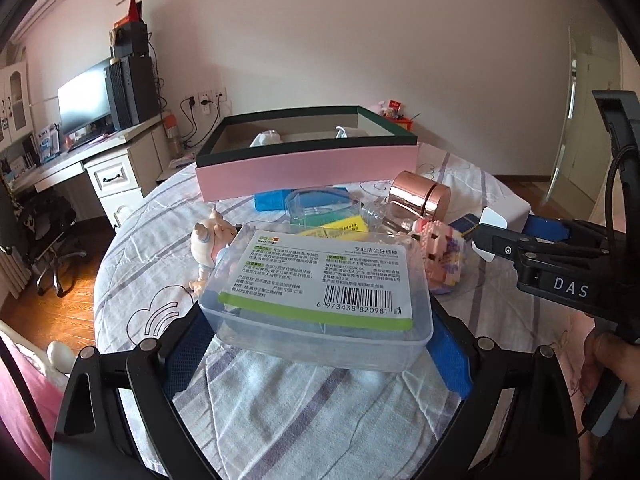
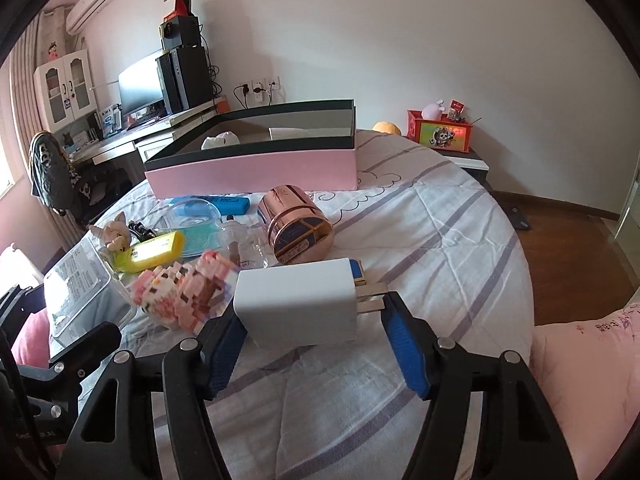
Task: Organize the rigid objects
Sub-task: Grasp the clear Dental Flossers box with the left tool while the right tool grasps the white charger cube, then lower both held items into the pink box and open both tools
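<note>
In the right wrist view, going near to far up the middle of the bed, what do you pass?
right gripper with its jaws around the white charger → rose-gold canister lying on its side → pink box with the dark rim → wall sockets.

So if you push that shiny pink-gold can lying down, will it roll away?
Probably a little. The shiny can lies on its round side, so a push across it could roll it. The quilt is soft and wrinkled, which likely slows it. Its glossy wall may slip in the tongs.
</note>
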The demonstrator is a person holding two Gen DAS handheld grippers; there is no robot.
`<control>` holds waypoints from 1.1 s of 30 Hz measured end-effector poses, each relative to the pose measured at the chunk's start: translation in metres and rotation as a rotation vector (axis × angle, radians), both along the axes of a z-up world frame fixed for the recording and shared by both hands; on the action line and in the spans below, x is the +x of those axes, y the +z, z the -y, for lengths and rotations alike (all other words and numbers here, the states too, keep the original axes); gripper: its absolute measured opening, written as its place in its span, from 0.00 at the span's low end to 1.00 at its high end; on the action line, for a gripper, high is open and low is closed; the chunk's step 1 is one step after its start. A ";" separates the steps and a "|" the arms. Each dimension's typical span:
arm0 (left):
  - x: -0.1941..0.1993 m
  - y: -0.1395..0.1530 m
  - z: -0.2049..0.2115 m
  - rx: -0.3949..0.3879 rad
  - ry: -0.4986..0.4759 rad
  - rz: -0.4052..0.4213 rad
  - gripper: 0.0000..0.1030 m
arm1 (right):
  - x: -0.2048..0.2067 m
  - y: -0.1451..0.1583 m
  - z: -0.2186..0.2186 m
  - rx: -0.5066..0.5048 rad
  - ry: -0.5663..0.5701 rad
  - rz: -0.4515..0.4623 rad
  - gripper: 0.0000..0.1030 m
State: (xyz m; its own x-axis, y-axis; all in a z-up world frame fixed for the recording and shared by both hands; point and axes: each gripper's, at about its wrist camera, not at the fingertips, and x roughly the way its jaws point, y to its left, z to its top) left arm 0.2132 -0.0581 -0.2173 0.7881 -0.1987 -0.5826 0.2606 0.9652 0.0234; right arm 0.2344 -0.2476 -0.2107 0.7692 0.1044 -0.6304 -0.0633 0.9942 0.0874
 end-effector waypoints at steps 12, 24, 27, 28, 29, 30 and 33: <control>-0.001 0.052 -0.015 -0.002 0.010 0.115 0.93 | -0.018 0.052 -0.015 -0.016 0.045 0.114 0.66; 0.133 0.103 -0.012 0.064 -0.005 0.122 0.93 | 0.078 0.097 -0.031 -0.084 0.104 0.156 0.66; 0.192 0.106 -0.011 0.094 0.013 0.078 0.93 | 0.126 0.104 -0.034 -0.083 0.123 0.138 0.66; 0.212 0.104 -0.011 0.098 0.018 0.052 0.93 | 0.141 0.105 -0.034 -0.074 0.127 0.127 0.66; 0.231 0.102 -0.011 0.102 0.020 0.027 0.93 | 0.158 0.105 -0.035 -0.071 0.128 0.108 0.66; 0.249 0.100 -0.012 0.107 0.035 0.010 0.93 | 0.175 0.104 -0.036 -0.070 0.125 0.093 0.66; 0.294 0.085 -0.011 0.142 0.046 -0.052 0.93 | 0.226 0.094 -0.039 -0.054 0.126 0.033 0.66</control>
State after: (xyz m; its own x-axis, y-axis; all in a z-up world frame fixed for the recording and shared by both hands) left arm 0.5077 -0.0469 -0.1320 0.7625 -0.0761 -0.6425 0.2210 0.9640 0.1481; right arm 0.4600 -0.2087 -0.1163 0.7727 0.1680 -0.6121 -0.1898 0.9814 0.0298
